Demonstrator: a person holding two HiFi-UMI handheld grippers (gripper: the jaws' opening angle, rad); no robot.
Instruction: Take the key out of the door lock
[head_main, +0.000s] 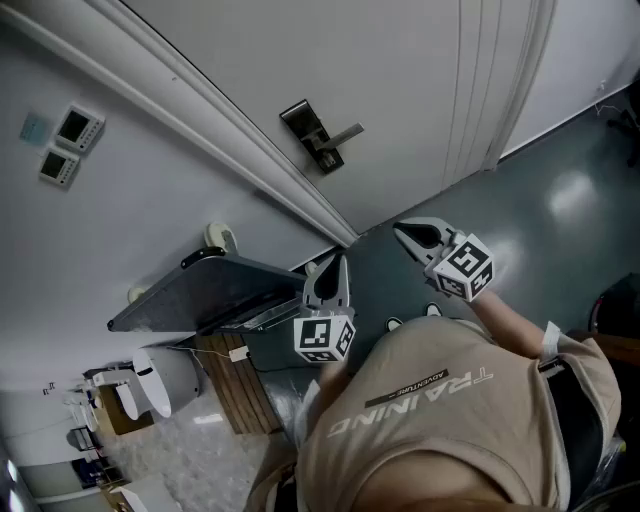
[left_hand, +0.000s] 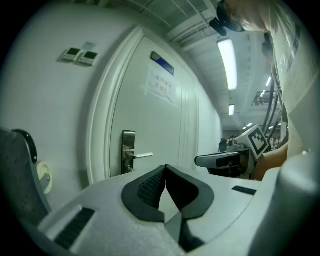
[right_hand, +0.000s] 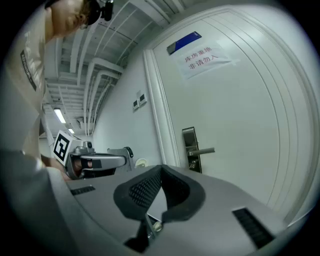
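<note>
A steel lock plate with a lever handle (head_main: 322, 136) sits on the white door (head_main: 400, 70), well beyond both grippers. The lock plate (left_hand: 128, 152) shows left of centre in the left gripper view, and the same lock plate (right_hand: 190, 150) right of centre in the right gripper view. A small dark spot under the lever may be the key; it is too small to tell. My left gripper (head_main: 339, 259) (left_hand: 165, 168) is shut and holds nothing. My right gripper (head_main: 399, 231) (right_hand: 161, 169) is also shut and holds nothing. Both point toward the door, side by side and apart.
The white door frame (head_main: 240, 160) runs beside the lock. Two wall control panels (head_main: 62, 143) hang past it. A grey table top (head_main: 200, 290) and a wooden cabinet (head_main: 238, 395) stand by the wall. A paper sign (right_hand: 201, 59) is on the door. The floor (head_main: 560, 200) is dark green.
</note>
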